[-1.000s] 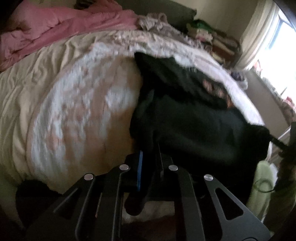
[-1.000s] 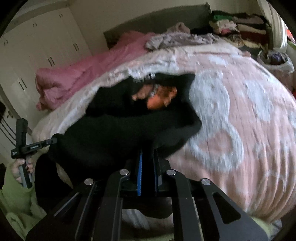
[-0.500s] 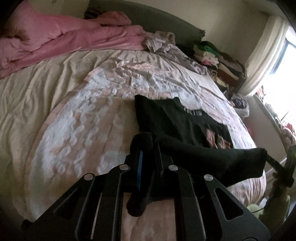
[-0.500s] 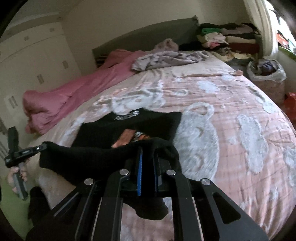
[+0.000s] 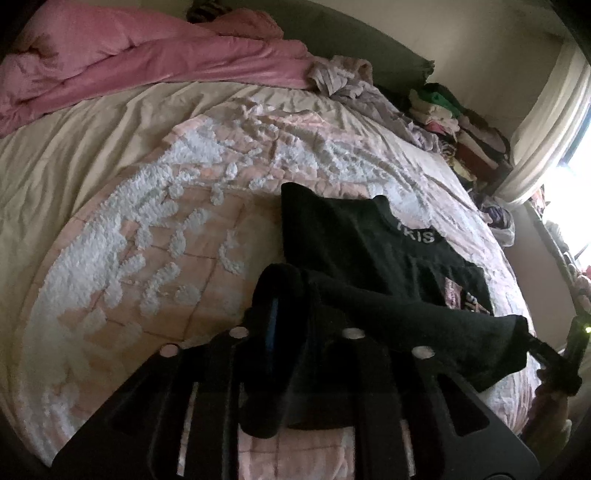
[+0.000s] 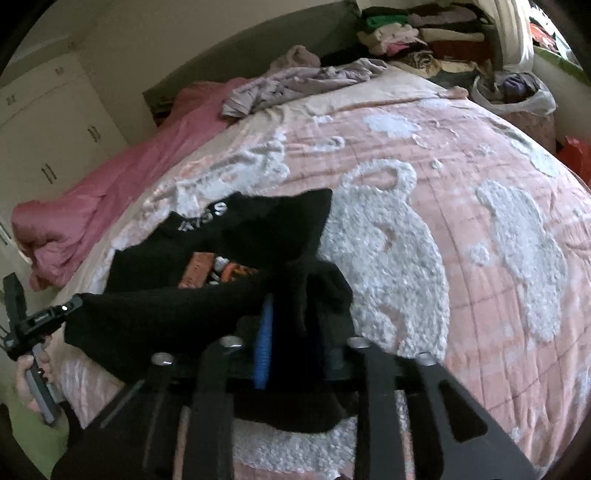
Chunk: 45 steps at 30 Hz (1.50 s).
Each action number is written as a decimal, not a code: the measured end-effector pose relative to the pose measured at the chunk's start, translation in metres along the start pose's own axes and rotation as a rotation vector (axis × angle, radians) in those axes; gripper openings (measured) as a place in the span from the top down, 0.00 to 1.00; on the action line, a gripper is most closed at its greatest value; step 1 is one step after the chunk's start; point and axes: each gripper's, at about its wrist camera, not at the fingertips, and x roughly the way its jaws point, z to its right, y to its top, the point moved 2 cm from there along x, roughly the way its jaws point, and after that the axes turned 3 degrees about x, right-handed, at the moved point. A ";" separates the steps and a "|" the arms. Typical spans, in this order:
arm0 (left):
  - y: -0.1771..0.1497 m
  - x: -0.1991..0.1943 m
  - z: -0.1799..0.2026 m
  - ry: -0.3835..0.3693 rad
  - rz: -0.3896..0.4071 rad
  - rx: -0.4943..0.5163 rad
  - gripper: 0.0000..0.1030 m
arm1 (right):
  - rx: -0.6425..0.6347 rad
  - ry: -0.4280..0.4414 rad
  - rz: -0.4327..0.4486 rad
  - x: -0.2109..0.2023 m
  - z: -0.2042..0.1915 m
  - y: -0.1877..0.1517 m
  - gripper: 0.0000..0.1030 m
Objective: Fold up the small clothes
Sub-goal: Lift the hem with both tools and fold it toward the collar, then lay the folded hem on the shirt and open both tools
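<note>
Black shirt (image 5: 369, 236) hem, bunched dark at the bottom centre of both wrist views, sits between the jaws of each claw. The left claw (image 5: 291, 332) and right claw (image 6: 295, 332) are both opening, and the cloth lies draped over and between the fingers; whether any pad presses it I cannot tell. Between the two claws the hem edge runs as a thick band, likely stretched so the lower part can be folded up over the body and let go square. Beyond the band, mid-frame, the shirt's body lies flat on the pink blanket (image 6: 461, 206) of the bed, printed side up, collar lettering toward the headboard. Farther off, upper left in the left view, a pink duvet (image 5: 110, 62) is heaped; upper right, stacked clothes (image 6: 424, 33) stand by the window.
</note>
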 end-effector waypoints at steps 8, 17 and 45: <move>-0.018 -0.023 0.010 -0.016 0.026 0.046 0.56 | 0.000 0.052 0.004 -0.017 -0.004 -0.022 0.55; -0.041 -0.033 0.002 -0.035 -0.031 0.036 0.55 | -0.011 0.053 -0.003 -0.019 -0.005 -0.039 0.56; 0.050 -0.005 -0.002 -0.173 0.062 -0.129 0.98 | 0.074 0.232 0.130 -0.025 -0.008 0.041 0.91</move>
